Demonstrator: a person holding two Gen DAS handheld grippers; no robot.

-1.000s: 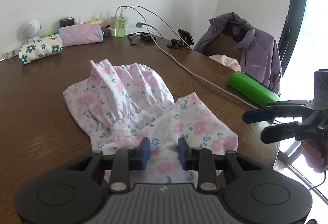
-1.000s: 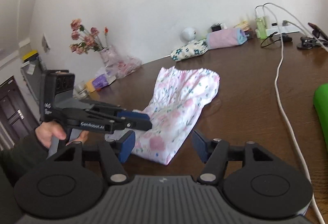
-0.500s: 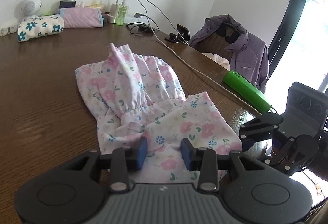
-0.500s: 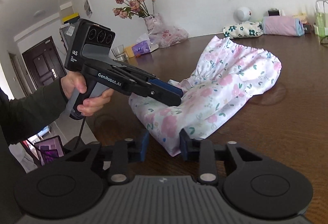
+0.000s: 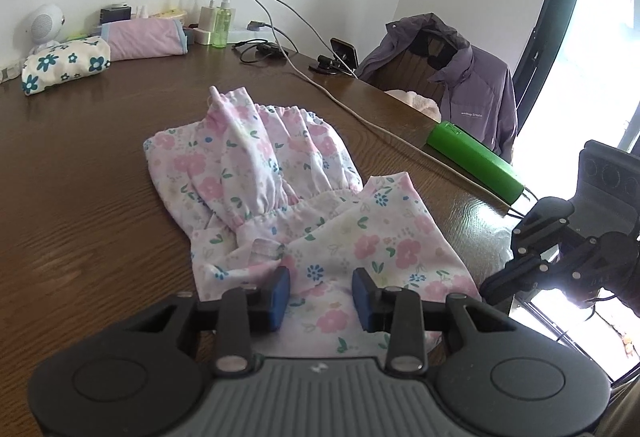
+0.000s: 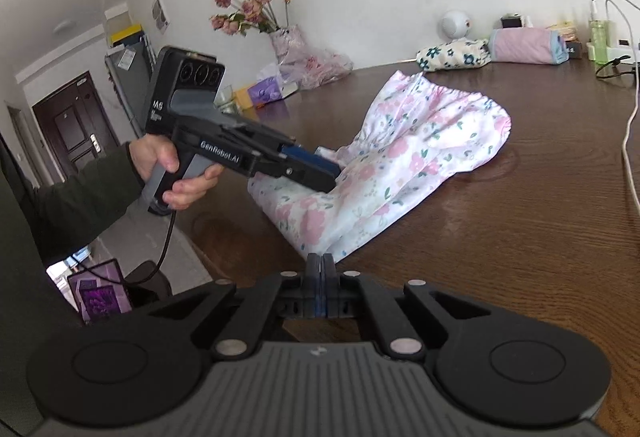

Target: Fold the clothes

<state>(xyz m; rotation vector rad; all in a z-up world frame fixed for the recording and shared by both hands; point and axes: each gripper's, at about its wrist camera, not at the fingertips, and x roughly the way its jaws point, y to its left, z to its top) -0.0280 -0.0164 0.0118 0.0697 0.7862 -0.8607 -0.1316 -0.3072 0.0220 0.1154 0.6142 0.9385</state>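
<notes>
Right claw (image 6: 319, 269) clamped tight at the near corner of the floral garment (image 6: 404, 165) — whether cloth sits between the pads, cannot tell. Left claw (image 5: 320, 291) partly parted over the garment's near hem, pads clear of the fabric. Garment spread on the brown desk (image 5: 80, 197) — green cylinder (image 5: 472, 159) and white cable (image 5: 360, 113) beside it.

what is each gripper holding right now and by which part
The right gripper is shut at the near corner of the floral garment; an actual pinch can't be confirmed. The left gripper is open over the near hem, holding nothing.
</notes>
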